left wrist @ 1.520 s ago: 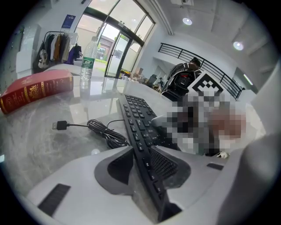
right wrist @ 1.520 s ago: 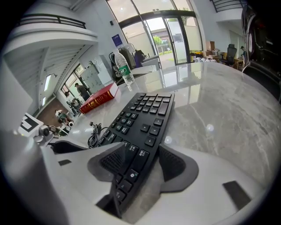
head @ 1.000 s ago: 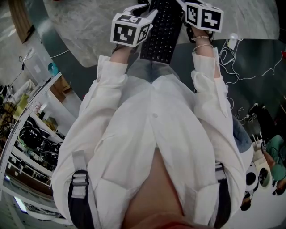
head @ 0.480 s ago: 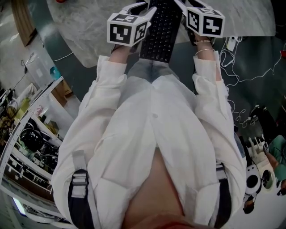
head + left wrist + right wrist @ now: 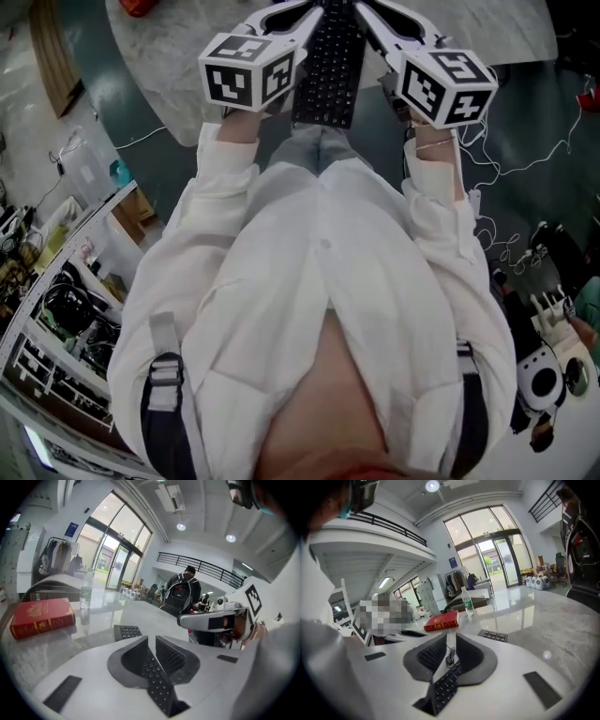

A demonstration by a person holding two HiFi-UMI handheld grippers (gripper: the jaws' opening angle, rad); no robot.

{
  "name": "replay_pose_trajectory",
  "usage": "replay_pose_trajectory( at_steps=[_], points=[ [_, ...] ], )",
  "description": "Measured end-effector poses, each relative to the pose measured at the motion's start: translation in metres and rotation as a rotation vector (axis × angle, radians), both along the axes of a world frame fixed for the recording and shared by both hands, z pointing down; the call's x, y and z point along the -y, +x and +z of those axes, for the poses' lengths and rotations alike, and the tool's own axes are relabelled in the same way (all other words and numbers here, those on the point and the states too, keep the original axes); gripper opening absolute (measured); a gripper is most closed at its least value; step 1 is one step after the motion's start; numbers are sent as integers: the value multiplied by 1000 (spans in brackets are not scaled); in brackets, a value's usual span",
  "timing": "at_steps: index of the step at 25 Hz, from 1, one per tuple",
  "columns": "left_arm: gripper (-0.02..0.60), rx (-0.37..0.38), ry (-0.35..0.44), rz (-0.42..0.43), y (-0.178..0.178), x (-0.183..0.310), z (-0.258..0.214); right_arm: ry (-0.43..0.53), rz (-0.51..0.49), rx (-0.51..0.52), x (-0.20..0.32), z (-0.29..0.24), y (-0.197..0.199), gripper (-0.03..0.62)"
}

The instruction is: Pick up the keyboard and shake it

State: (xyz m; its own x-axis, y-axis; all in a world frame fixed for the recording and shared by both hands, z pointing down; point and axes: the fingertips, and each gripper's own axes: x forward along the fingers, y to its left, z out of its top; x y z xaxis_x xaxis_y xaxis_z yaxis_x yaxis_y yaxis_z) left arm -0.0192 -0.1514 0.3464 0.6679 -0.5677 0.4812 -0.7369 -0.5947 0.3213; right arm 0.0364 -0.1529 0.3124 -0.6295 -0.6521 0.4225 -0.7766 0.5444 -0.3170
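A black keyboard (image 5: 328, 66) hangs above the edge of the marble table (image 5: 178, 37), lengthwise away from me. My left gripper (image 5: 305, 11) pinches its left side and my right gripper (image 5: 370, 11) its right side. In the left gripper view the keyboard (image 5: 158, 688) runs edge-on between the dark pads (image 5: 133, 660) of that left gripper (image 5: 151, 645). The right gripper view shows the keyboard (image 5: 444, 688) and its thin cable (image 5: 450, 656) caught in the right gripper (image 5: 450, 645). Both pairs of jaws have just been closing, and they now press on the keyboard.
On the table lie a red book (image 5: 42, 617), a clear bottle (image 5: 85, 599) and a small black keypad (image 5: 127, 631). White cables (image 5: 506, 159) trail over the floor at the right. Shelves of clutter (image 5: 56, 309) stand at the left. A person with a backpack (image 5: 183, 592) stands beyond the table.
Both grippers have risen toward the head camera with the keyboard between them, so their marker cubes look larger. The jaws have narrowed onto the keyboard.
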Motion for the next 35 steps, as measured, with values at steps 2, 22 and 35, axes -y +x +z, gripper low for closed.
replay_pose_trajectory(
  at_steps=[2,22,35],
  points=[
    [52,-34,32,6,4,-4,-19,61,0,21,-9,-23,-1,69],
    [14,-130,285,114,24,-57,-115,282,-59,29,-63,-90,-6,31],
    [14,-120,281,125,27,-67,-121,300,-70,5,-73,-100,-8,28]
  ],
)
